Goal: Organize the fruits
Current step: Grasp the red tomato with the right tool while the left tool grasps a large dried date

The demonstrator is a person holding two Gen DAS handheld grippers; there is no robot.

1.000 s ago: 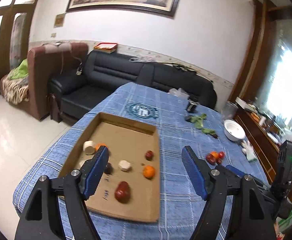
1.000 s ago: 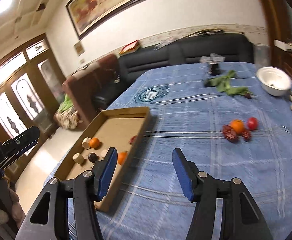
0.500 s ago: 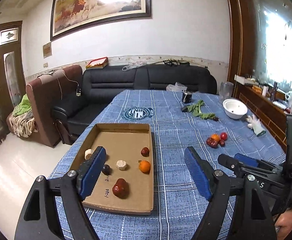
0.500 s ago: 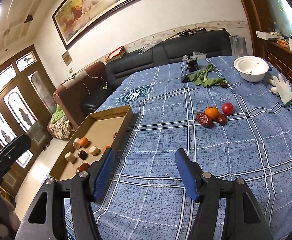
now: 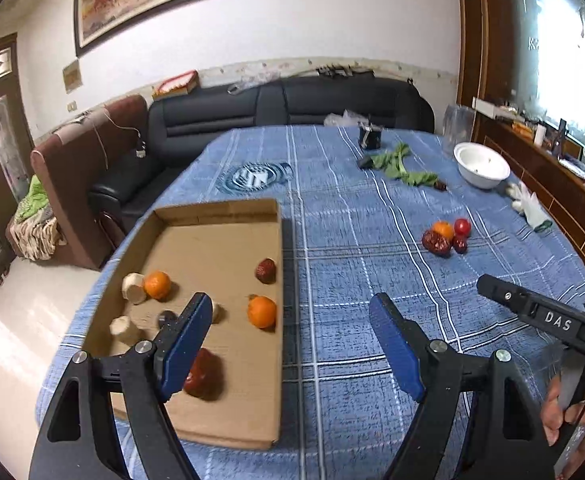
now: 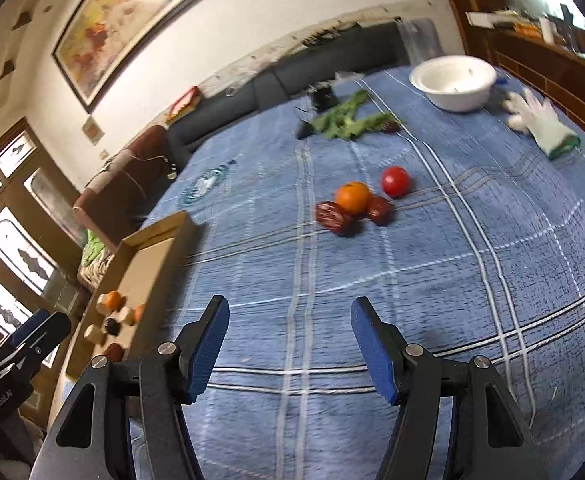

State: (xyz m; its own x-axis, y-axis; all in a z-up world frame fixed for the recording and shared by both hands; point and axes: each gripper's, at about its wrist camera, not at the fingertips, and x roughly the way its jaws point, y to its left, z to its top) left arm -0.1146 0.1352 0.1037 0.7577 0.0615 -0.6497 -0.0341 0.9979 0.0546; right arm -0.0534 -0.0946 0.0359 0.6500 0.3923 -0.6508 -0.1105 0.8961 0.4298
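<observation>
Both my left gripper point(image 5: 288, 332) and right gripper point(image 6: 288, 344) gape empty; several fruits fill the cardboard tray point(image 5: 212, 216); four fruits point(image 6: 356, 204) wait mid-tablecloth point(image 6: 452, 280).

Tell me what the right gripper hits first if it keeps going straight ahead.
Likely the bare blue tablecloth. The open right gripper points toward the fruit cluster, whose wrinkled red fruit lies nearest; depth is unclear.
</observation>
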